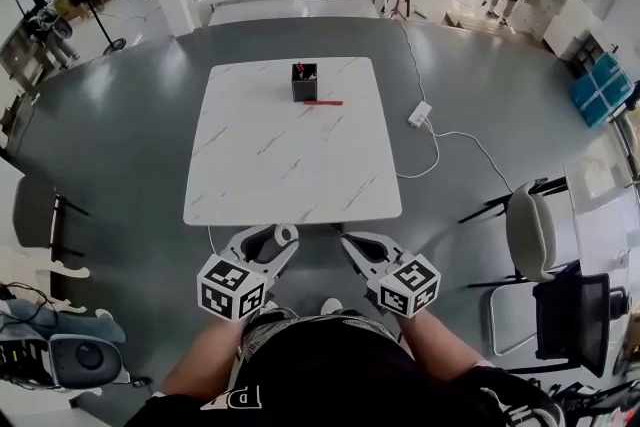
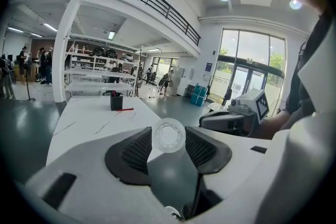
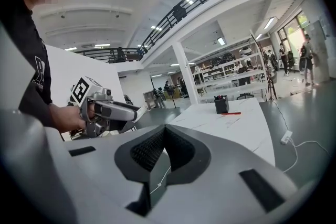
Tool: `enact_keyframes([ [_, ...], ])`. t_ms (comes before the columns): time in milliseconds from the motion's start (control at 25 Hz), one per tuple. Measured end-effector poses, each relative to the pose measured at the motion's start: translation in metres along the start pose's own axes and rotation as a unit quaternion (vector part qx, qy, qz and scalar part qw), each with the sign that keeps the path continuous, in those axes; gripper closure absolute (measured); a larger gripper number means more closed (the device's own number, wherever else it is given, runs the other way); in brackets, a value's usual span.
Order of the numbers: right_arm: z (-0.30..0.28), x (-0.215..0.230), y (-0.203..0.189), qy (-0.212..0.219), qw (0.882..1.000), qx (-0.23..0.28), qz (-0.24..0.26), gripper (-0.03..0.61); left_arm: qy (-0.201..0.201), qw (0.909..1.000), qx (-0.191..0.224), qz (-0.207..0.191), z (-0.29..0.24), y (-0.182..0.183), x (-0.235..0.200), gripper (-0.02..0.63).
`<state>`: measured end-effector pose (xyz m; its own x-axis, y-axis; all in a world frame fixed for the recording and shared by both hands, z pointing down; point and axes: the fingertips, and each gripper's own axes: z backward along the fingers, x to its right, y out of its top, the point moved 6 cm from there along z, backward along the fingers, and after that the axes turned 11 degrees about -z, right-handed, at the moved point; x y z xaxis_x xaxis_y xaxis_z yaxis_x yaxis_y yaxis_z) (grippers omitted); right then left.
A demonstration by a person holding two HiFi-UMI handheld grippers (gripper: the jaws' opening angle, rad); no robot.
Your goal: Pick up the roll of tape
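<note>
1. The left tool (image 1: 281, 240) is pinching the roll of tape (image 2: 168, 135) between its dark pads; the pale ring is standing upright at the jaw tips.
2. The right tool (image 3: 164, 136) is sitting with its jaws pressed together and nothing between them.
3. Both tools are hovering side by side close to the person's body, just off the near edge of the white marbled counter (image 1: 290, 160), so the tape is hanging in the air rather than lying on the counter.
4. A black holder (image 1: 304, 82) is standing near the far edge of the counter, and a red pen (image 1: 323, 102) is lying just beside it.
5. A white power strip (image 1: 419, 114) is resting on the grey floor (image 1: 470, 85), to the right of the counter.
</note>
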<state>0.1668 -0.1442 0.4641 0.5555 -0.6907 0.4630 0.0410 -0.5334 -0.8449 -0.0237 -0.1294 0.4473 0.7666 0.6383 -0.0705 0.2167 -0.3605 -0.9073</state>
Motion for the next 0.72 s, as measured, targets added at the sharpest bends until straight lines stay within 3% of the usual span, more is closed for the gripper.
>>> enact_keyframes([
  [720, -0.038, -0.047, -0.01, -0.021, 1.0, -0.001, 0.004, 0.574, -0.018, 0.9997, 0.01, -0.011, 0.042, -0.013, -0.038, 0.405],
])
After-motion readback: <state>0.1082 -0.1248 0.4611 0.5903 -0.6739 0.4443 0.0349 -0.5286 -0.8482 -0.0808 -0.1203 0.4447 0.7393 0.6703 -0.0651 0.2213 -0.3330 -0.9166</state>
